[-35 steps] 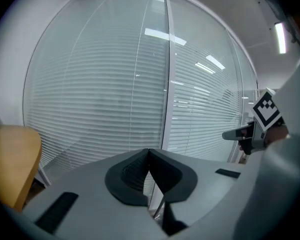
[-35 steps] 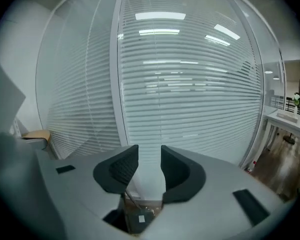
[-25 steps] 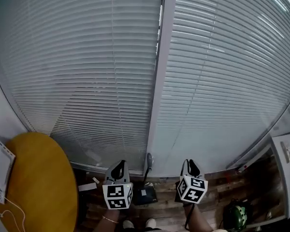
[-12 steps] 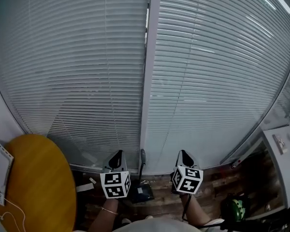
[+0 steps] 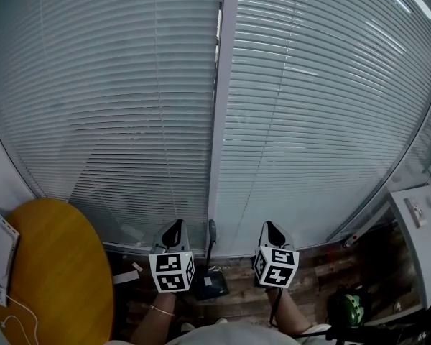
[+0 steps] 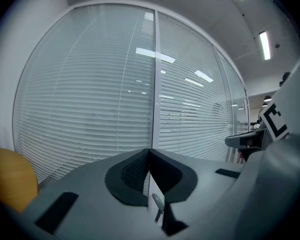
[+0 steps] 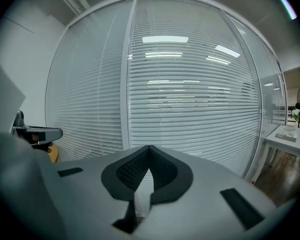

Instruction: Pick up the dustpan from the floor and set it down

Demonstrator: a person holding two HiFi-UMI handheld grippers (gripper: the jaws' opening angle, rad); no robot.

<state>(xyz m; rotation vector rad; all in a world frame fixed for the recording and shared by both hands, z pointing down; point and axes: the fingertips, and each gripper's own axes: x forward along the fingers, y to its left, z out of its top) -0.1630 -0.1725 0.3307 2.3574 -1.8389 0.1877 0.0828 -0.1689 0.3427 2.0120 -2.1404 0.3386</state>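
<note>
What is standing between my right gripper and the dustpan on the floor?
Nothing visible. The dustpan sits on the wood floor, handle up, left of the right gripper in the head view. The gripper's jaws are together and empty, with open space between it and the dustpan.

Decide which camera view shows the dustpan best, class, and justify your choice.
The head view: the dustpan sits on the floor below the blinds, handle upright. The left gripper view shows only a grey sliver, possibly its handle; the right gripper view shows none of it.
</note>
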